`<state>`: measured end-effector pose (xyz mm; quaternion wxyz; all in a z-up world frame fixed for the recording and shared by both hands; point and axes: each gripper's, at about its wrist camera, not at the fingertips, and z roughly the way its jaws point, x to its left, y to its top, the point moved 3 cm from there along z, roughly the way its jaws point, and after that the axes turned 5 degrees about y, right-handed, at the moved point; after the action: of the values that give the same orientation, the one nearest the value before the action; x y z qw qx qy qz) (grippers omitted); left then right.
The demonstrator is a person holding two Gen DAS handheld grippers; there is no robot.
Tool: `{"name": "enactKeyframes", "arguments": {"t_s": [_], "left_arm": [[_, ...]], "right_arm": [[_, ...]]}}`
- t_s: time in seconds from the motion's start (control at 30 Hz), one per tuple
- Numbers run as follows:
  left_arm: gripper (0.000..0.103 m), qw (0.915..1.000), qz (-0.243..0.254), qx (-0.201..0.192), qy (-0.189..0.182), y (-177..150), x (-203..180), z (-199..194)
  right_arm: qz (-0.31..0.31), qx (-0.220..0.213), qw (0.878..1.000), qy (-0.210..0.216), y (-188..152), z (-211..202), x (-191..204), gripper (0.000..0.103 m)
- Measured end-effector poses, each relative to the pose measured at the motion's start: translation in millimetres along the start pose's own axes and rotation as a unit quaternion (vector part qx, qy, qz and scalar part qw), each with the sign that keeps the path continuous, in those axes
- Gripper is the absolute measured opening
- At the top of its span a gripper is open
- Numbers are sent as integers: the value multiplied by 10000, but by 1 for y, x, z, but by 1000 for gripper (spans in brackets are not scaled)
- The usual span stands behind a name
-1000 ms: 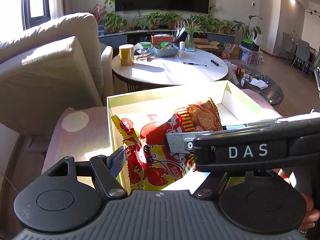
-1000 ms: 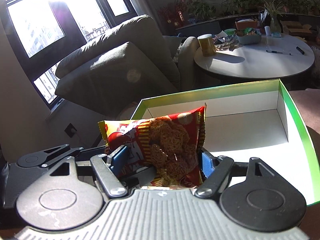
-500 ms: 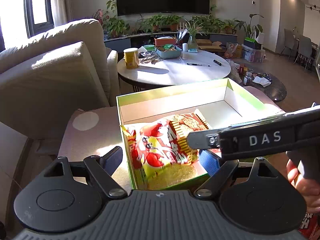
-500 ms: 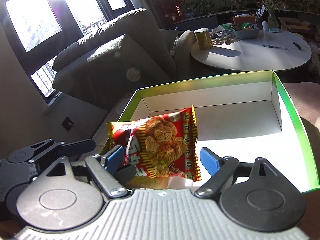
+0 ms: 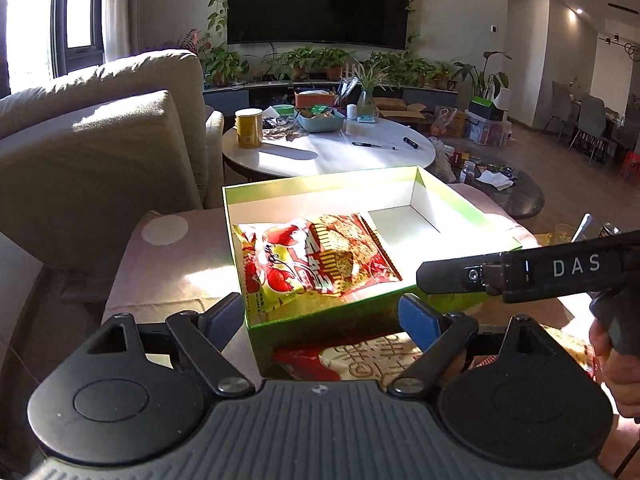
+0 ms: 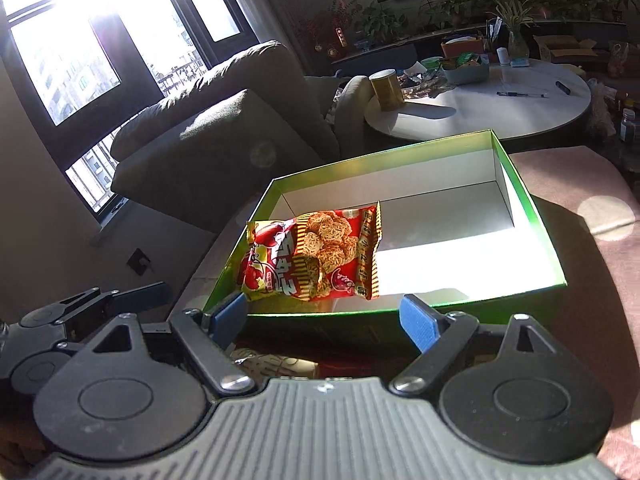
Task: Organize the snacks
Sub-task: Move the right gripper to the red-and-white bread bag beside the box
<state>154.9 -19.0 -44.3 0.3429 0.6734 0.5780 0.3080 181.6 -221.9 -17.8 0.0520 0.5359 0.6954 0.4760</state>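
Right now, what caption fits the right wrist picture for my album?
Red noodle-snack packet lies in the green box, beyond the open right tool.

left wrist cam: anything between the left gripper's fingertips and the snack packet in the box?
Only the green box's near wall. In the left wrist view the left gripper stands open just outside it, and the snack packet lies flat inside, just past the rim.

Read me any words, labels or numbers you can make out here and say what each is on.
"DAS": white letters on the side of the right gripper.
Snack packet in the green box: printed characters, too blurred to read.
Packet in front of the box: large characters, partly hidden, unreadable.
Yellow can: label too small.
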Motion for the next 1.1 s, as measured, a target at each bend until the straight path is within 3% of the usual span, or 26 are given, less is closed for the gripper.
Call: {"name": "enactKeyframes", "arguments": {"t_s": [0.27,0.63,1.1], "left_arm": [[85,9986,210,478,23,-33,-12,10],[86,9976,-280,626,-69,-58,8,6],[86,9968,-375,662,-236,-66,13,6]], "right_arm": [[96,339,9991,-214,-24,2,-2,77],[214,691,9973,-86,-41,12,7,77],[430,1015,9939,-49,-55,35,8,77]]}}
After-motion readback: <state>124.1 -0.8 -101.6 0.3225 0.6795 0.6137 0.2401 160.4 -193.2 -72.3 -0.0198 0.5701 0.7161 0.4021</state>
